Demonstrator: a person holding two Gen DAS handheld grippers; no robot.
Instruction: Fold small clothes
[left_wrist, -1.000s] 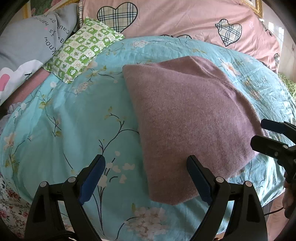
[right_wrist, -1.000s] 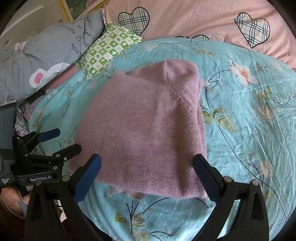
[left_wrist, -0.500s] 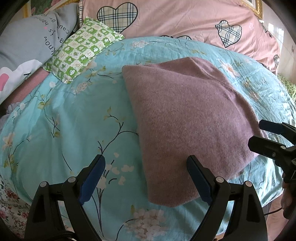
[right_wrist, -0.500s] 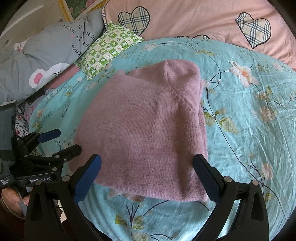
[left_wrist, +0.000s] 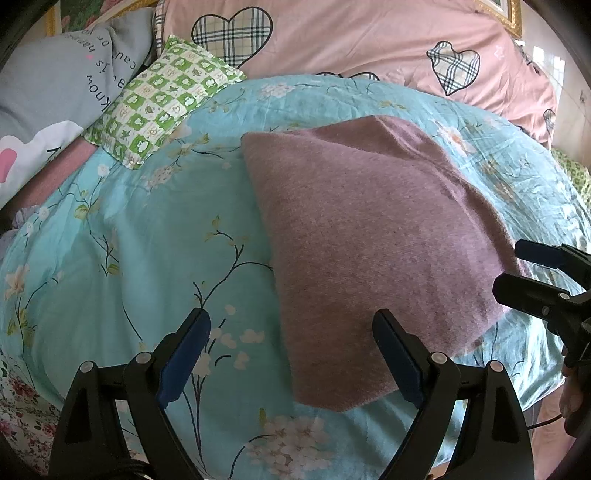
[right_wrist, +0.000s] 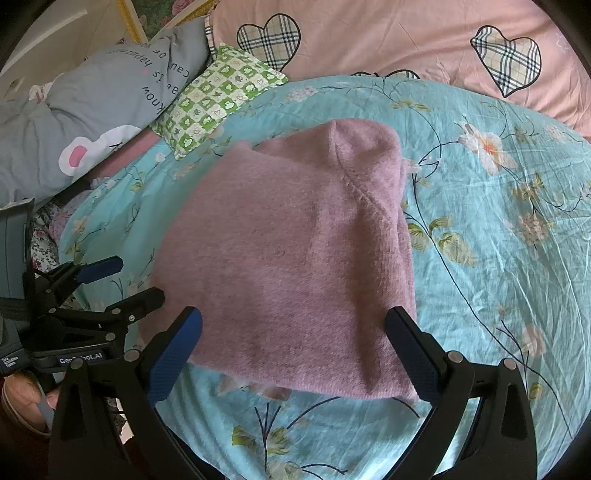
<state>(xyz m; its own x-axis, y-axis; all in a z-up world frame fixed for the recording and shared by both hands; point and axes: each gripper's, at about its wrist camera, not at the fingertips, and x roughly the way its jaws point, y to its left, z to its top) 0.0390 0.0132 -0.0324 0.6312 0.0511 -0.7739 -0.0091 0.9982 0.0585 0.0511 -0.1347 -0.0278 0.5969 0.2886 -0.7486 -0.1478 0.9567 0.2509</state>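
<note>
Bedding filled both views — a turquoise flowered bedspread (left_wrist: 140, 229) served as the work surface. Nearest, the left tool (left_wrist: 291, 354) hung with its jaws spread wide and empty over the near left corner of the sweater (right_wrist: 295, 258); the right tool (right_wrist: 293, 347) was likewise spread and empty above the near edge. That mauve knit lay flat on the spread as a compact folded block, sleeves tucked out of sight, so the folding looked essentially done — at most a final halving or smoothing seemed left. Farther back sat a green checked pillow (right_wrist: 218, 99), a grey printed pillow (right_wrist: 92, 110) and a pink quilt (left_wrist: 369, 48) with plaid hearts.
</note>
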